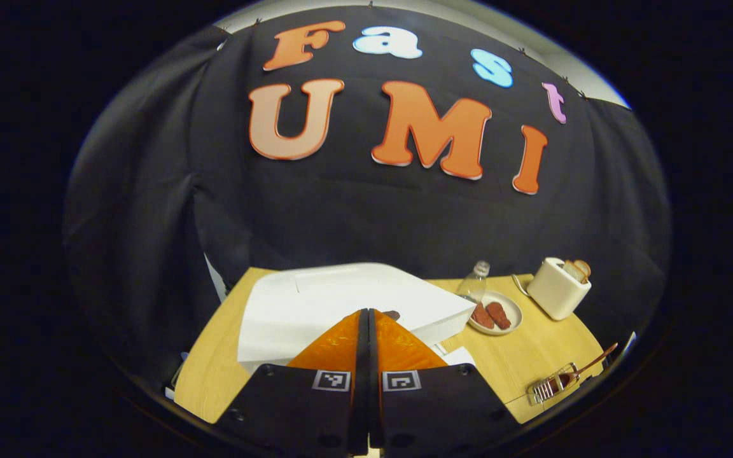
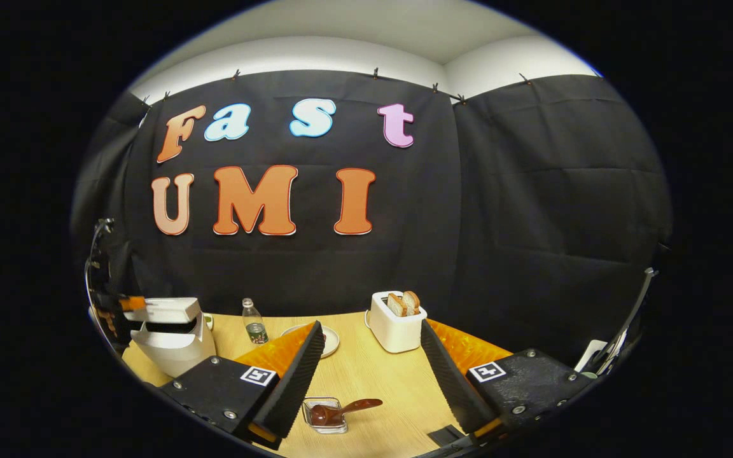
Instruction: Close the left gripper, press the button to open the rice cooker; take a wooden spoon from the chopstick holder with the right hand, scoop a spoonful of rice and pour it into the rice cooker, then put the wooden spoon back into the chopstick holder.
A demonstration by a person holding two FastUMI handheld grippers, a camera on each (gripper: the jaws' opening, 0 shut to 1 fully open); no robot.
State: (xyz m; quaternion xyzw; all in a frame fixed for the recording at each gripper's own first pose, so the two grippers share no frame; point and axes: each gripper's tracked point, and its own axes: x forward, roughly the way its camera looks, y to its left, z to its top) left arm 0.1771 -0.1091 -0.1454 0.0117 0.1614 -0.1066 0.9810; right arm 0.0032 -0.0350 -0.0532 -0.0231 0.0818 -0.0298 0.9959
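Note:
My left gripper (image 1: 367, 313) is shut with nothing between its fingers, its tips right over the front of the white rice cooker's lid (image 1: 347, 296), beside a small dark button (image 1: 392, 314). In the right gripper view the rice cooker (image 2: 174, 348) stands at the far left with a dark gap under its lid, and the left gripper (image 2: 140, 304) touches its top. My right gripper (image 2: 371, 327) is open and empty above the table. Below it, between its fingers, a dark wooden spoon (image 2: 341, 410) lies in a small wire chopstick holder (image 2: 310, 407). That holder (image 1: 548, 388) is also at the table's near right edge.
A white toaster (image 2: 397, 324) (image 1: 557, 291) with bread slices stands at the back of the wooden table (image 2: 373, 375). A plate (image 1: 511, 305) of reddish food and a small clear bottle (image 2: 254, 326) (image 1: 476, 280) sit between the toaster and the cooker.

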